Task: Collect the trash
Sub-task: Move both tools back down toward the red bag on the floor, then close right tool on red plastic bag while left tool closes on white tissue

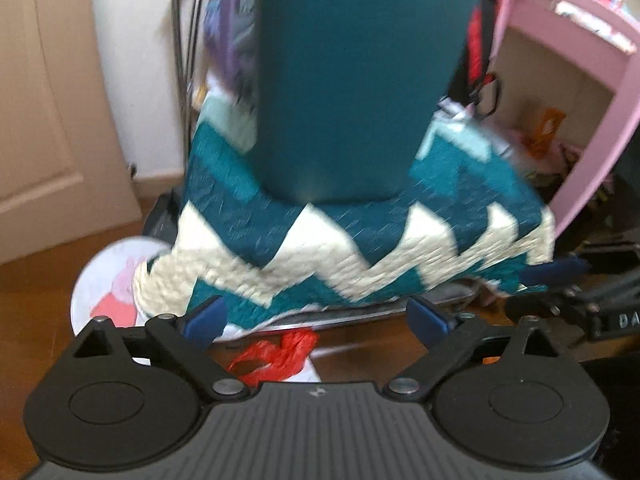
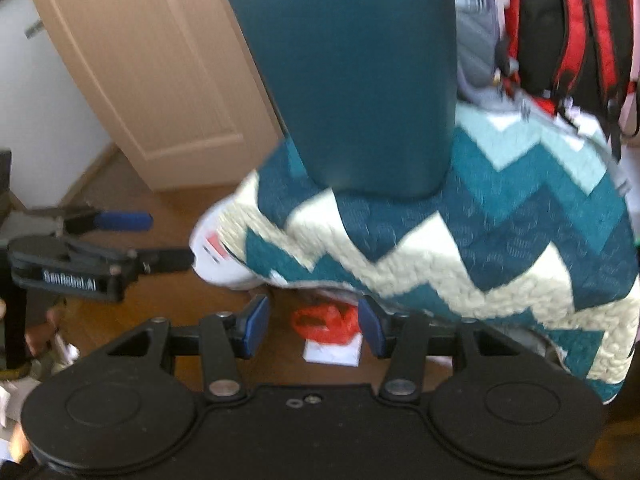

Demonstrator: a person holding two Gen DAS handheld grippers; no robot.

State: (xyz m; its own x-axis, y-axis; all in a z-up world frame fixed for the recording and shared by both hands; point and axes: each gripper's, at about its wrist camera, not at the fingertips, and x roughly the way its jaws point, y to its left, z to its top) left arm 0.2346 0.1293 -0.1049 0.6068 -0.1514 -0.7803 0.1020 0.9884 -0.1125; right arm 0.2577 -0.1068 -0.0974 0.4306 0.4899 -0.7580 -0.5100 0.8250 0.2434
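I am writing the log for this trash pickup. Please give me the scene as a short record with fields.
place: wooden floor beside a zigzag blanket
trash: red bag on white paper, on the floor
left gripper: open, nothing between the jaws
right gripper: open, red bag seen between the fingers, not gripped
also seen: teal chair back, backpack, door

Quilted zigzag blanket (image 2: 500,240) is patterned in teal, cream and pale aqua; crumpled red plastic bag (image 2: 324,322) is laid on white paper square (image 2: 332,352); blue pads (image 1: 208,316) are borne by black gripper fingers.
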